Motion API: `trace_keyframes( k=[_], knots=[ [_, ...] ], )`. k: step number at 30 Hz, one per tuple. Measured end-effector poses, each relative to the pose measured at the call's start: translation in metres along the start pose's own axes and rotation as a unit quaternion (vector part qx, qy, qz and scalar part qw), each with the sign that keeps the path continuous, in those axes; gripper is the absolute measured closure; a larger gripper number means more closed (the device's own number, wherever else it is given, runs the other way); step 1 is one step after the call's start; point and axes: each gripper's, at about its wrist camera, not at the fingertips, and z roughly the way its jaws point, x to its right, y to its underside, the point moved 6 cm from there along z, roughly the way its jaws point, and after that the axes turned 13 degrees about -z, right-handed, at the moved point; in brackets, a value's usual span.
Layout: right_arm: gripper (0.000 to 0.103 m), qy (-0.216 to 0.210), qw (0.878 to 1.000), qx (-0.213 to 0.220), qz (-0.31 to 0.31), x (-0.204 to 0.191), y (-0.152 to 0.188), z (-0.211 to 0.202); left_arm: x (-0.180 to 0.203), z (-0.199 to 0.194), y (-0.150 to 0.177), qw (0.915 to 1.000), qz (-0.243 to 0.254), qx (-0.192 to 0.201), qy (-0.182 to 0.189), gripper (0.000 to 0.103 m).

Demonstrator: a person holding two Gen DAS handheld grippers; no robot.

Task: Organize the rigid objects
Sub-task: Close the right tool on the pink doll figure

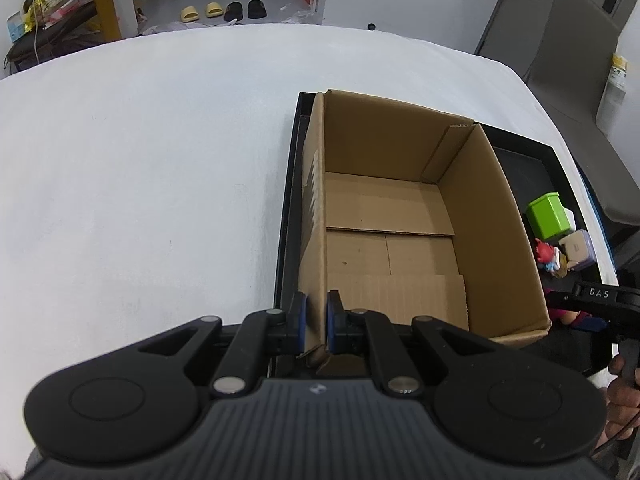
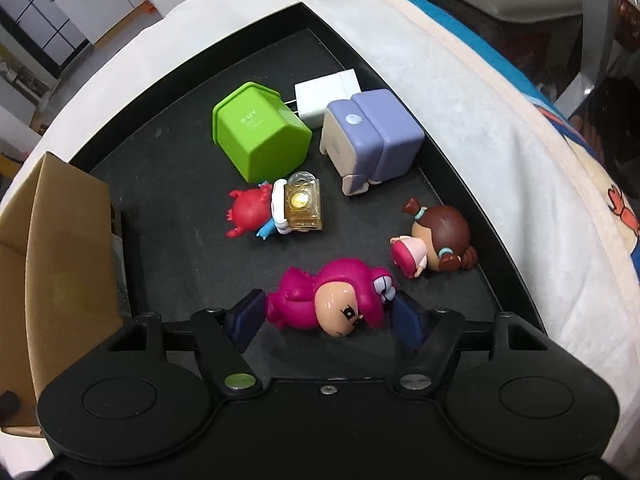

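Note:
A brown cardboard box stands open and empty on the black tray. My left gripper is shut on the near end of the box's left wall, one blue pad on each side. In the right wrist view a pink hooded figure lies on its side on the tray. My right gripper straddles it, and both pads touch its sides. Farther back lie a brown-haired doll, a red figure, a clear amber bottle, a green house-shaped box, a purple cube and a white charger.
The tray rests on a white cloth-covered table. The cardboard box stands just left of the toys. A grey chair stands beyond the table's far right corner. A hand holds the right gripper's handle at the right edge.

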Motion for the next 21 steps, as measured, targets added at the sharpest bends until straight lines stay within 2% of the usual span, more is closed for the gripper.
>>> trace_keyframes(
  k=[10,21],
  knots=[
    [0.037,-0.039,0.999,0.005,-0.005,-0.004,0.0,-0.023,-0.005,0.002,0.0,0.9999,-0.001,0.002,0.013,0.094],
    [0.037,-0.038,0.999,0.017,-0.03,-0.025,-0.007,-0.054,-0.007,0.005,0.003,0.9997,-0.008,0.003,0.021,0.094]
  ],
)
